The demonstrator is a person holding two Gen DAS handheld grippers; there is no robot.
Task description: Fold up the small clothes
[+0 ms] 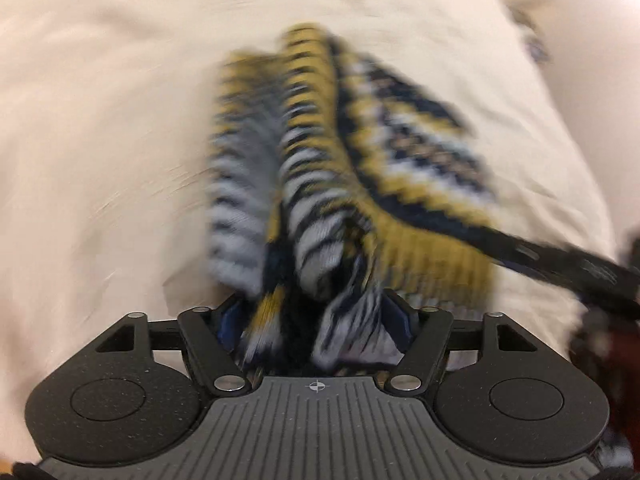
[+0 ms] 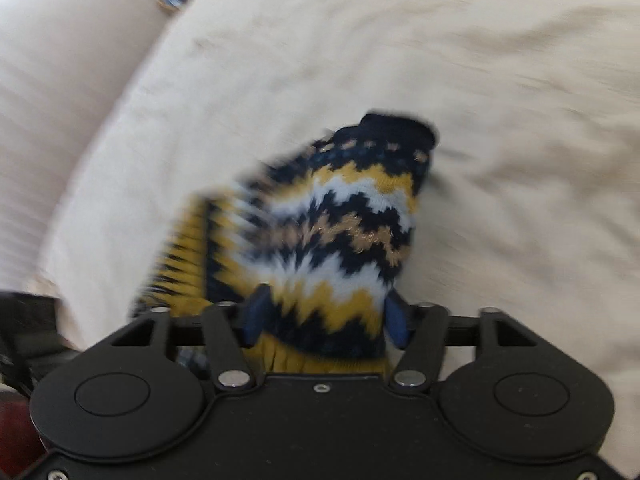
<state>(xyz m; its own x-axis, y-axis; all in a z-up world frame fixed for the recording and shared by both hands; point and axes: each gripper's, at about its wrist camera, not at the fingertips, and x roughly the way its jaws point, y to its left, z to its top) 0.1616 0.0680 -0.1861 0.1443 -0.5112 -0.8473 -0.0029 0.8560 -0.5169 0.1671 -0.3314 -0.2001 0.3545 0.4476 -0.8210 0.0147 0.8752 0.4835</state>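
Note:
A small knitted garment (image 1: 312, 140) with navy, yellow, white and tan zigzag bands hangs bunched over a cream sheet (image 1: 100, 120). In the left wrist view it runs up from between the blue pads (image 1: 229, 322) of my left gripper (image 1: 314, 316), which is shut on a gathered fold. In the right wrist view another part of the garment (image 2: 352, 208) fills the gap of my right gripper (image 2: 326, 316). That gripper's blue pads (image 2: 256, 316) press on the cloth from both sides. Both views are blurred.
The cream sheet (image 2: 500, 80) covers a soft surface that fills both views, with a paler surface (image 2: 60, 60) beyond its left edge. A dark blurred shape (image 1: 600, 276) and something dark red (image 1: 616, 344) sit at the right edge of the left wrist view.

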